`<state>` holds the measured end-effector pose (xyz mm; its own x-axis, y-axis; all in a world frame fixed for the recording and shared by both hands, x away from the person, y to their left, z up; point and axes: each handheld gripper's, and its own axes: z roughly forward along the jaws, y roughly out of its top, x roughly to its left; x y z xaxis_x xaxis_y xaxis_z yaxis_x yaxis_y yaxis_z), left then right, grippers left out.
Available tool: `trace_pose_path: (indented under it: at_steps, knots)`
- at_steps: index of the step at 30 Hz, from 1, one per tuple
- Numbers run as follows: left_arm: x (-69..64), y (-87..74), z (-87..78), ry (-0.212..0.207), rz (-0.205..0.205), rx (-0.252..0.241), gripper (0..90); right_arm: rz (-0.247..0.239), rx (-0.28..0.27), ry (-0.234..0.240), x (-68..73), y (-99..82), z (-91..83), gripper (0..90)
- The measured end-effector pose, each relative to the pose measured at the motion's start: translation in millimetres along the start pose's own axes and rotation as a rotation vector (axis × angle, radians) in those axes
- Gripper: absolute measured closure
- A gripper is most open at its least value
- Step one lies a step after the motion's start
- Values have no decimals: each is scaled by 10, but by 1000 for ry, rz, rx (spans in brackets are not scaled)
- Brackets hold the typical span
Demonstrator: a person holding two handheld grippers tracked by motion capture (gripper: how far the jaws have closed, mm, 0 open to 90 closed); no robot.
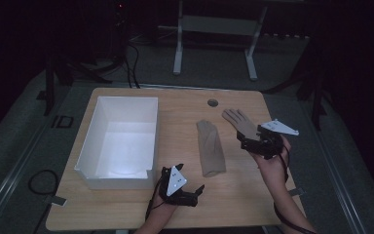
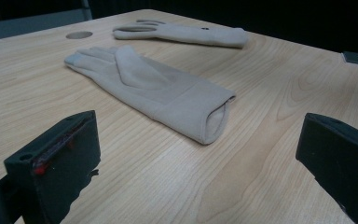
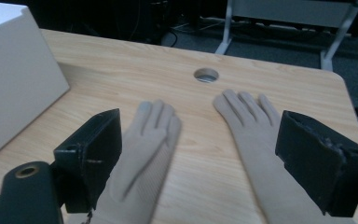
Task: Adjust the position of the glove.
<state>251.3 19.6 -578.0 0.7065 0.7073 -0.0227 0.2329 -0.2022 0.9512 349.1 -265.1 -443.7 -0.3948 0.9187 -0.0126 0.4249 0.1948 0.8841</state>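
Two beige gloves lie flat on the wooden table (image 1: 126,204). The middle glove (image 1: 210,147) points away from me, with its open cuff nearest; it lies ahead of the jaws in the left gripper view (image 2: 158,88). The right glove (image 1: 238,122) lies beyond it (image 2: 186,33). My left gripper (image 1: 198,194) stands open near the front edge, aimed right at the middle glove's cuff. My right gripper (image 1: 249,139) is open above the right glove's cuff end. Its own view shows the right glove (image 3: 256,130) and the middle glove (image 3: 144,149) between the jaws.
A white open box (image 1: 119,141) stands at the table's left, its wall also showing in the right gripper view (image 3: 14,79). A round cable hole (image 1: 213,103) sits near the far edge. A white desk frame (image 1: 214,29) stands on the floor behind.
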Motion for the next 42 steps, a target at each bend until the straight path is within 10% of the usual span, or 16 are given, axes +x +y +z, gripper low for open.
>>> trace_pose_path:
  at_steps: [16, 38, 42]
  knots:
    - [1, 0, 1, -7, 3, -1, 2, -8, 124, 68, 407, -101, 733, 186]
    - [-3, 2, 5, -26, 7, 5, 1, -30, 291, 35, 523, -536, 1442, 438]
    - [-1, 2, 4, -27, 7, 6, 2, -39, 254, 38, 541, -611, 1453, 495]
